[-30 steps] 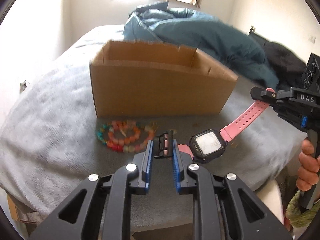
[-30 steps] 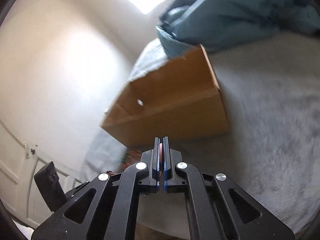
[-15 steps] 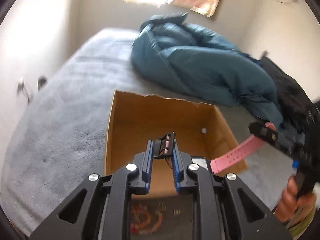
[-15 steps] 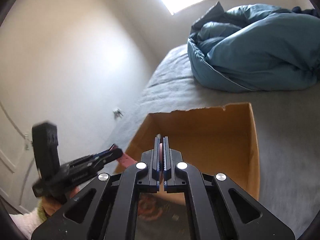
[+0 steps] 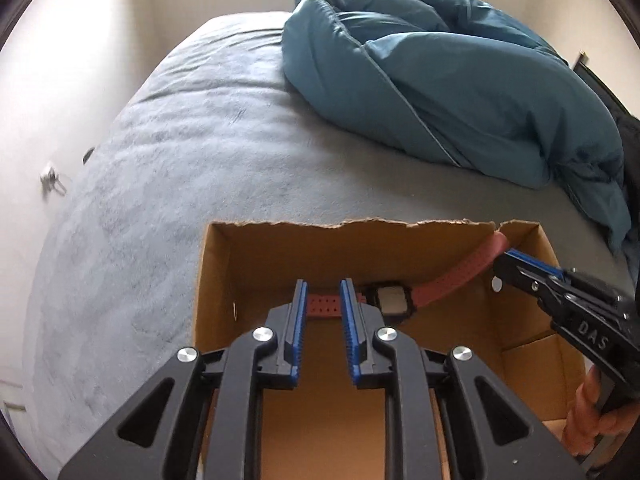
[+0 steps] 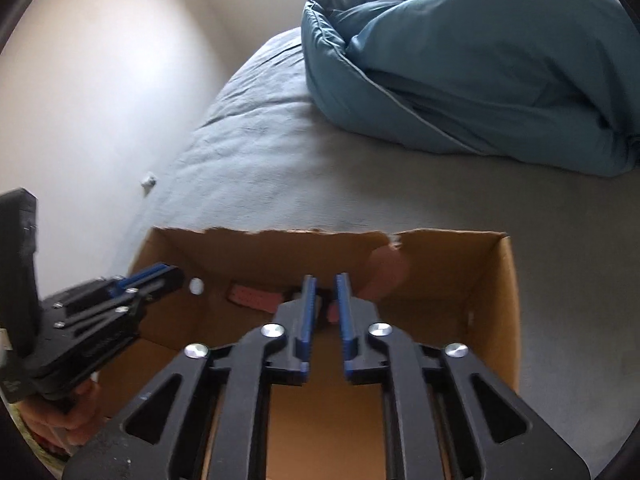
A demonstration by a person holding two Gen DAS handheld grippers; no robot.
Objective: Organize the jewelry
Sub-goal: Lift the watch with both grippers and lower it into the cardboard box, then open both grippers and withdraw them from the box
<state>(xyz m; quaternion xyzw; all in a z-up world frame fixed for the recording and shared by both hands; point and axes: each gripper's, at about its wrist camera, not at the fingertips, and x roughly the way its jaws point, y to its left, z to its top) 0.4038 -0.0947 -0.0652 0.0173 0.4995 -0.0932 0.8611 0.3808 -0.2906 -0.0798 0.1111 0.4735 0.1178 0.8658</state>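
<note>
A pink-strapped watch (image 5: 394,300) with a black case lies low inside the open cardboard box (image 5: 216,280), near its far wall. One strap (image 5: 322,306) runs crosswise beyond my left gripper (image 5: 323,290), whose jaws stand a narrow gap apart with nothing pressed between the pads. The other strap curves up toward my right gripper (image 5: 516,266). In the right wrist view my right gripper (image 6: 325,284) hangs over the box with its jaws opening. A blurred strap end (image 6: 384,272) sits just past its tips, free of the pads. My left gripper (image 6: 176,278) is apart from the strap (image 6: 252,296).
The box stands on a grey bed cover (image 5: 180,152). A bunched teal duvet (image 5: 460,92) lies behind it to the right, and dark clothing (image 5: 630,140) at the right edge. A pale wall (image 5: 60,80) runs along the left. A hand (image 5: 588,408) holds the right gripper's handle.
Both grippers carried the watch from in front of the box to above its opening. The right jaws parted off the strap. The buckle no longer stands between the left pads. The bead bracelets left view.
</note>
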